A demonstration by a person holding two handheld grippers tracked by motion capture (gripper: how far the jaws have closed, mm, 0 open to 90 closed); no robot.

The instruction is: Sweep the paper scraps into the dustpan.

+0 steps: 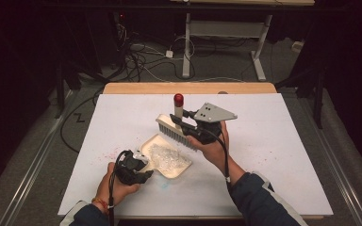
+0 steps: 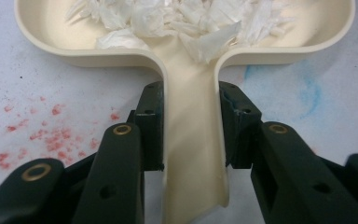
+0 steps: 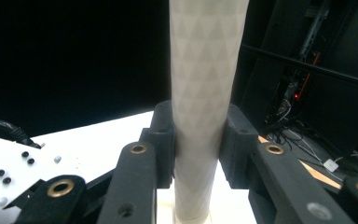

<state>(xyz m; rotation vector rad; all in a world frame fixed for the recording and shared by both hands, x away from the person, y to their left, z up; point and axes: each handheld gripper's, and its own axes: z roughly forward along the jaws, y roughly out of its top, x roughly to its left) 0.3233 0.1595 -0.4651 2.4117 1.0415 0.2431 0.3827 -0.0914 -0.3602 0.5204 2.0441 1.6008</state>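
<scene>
Cream plastic dustpan flat on the white table, heaped with clear shreds, my left tool clamped on its handle, my right tool gripping the pale red-capped bristle brush above the pan.

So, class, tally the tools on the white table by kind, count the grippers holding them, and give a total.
Dustpan, cream, holding white scraps: 1
Brush, red-tipped handle: 1
Grippers, left gripper shut on the dustpan's handle, right gripper shut on the brush's handle: 2
Total: 4
</scene>
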